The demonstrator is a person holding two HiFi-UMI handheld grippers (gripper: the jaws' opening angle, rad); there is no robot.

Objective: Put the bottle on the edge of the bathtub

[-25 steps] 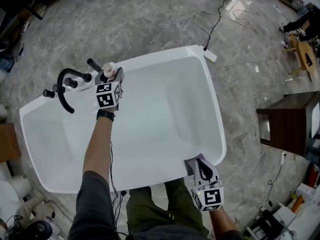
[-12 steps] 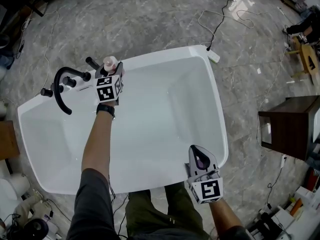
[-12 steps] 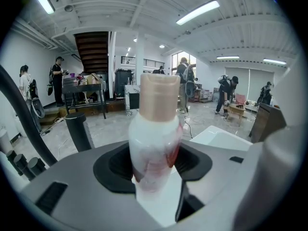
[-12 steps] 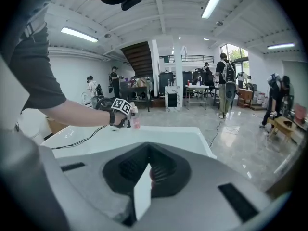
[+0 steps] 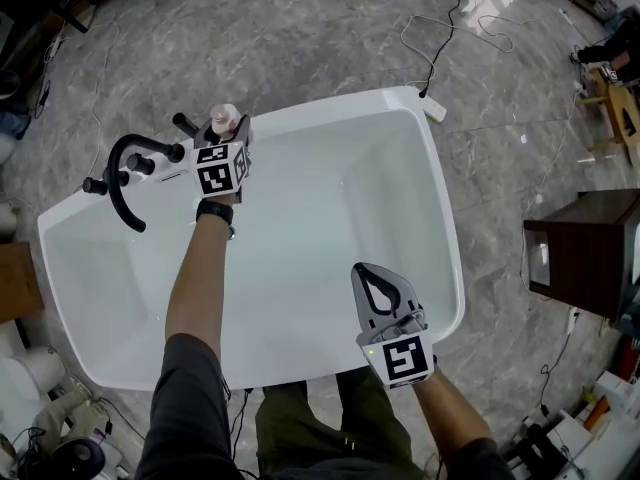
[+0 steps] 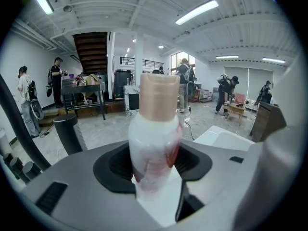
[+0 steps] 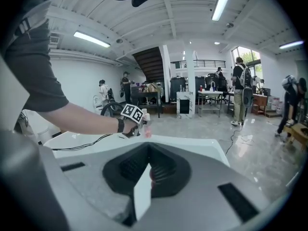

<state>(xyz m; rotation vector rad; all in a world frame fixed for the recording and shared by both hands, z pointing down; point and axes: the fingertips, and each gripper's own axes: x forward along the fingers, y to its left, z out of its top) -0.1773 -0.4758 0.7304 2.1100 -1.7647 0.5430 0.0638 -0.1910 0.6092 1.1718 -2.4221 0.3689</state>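
Two grippers are in view and only one carries anything: the left gripper is clamped on the white bottle, its jaws pressing the body from both sides below the pinkish-beige cap, with the bottle upright between them. Over the last second we see this gripper ease a little further out and slightly down. The bottle now stands at the far rim of the bathtub, just beside the black faucet; from the head view we cannot tell whether its base already touches the rim. The bigger change is on the other side. The right gripper, jaws pressed together with nothing between them, has left the near right corner of the tub, swung leftward over the basin and rolled somewhat. Its camera now looks across the tub at the left gripper and the bottle. We read this as the placing step nearly complete: the bottle is about where the task wants it, the grip is not yet released, and the right gripper takes no part in the carry. What remains, in our judgement, is to settle the base flat on the narrow rim and spread the jaws without tipping the tall bottle into the tub
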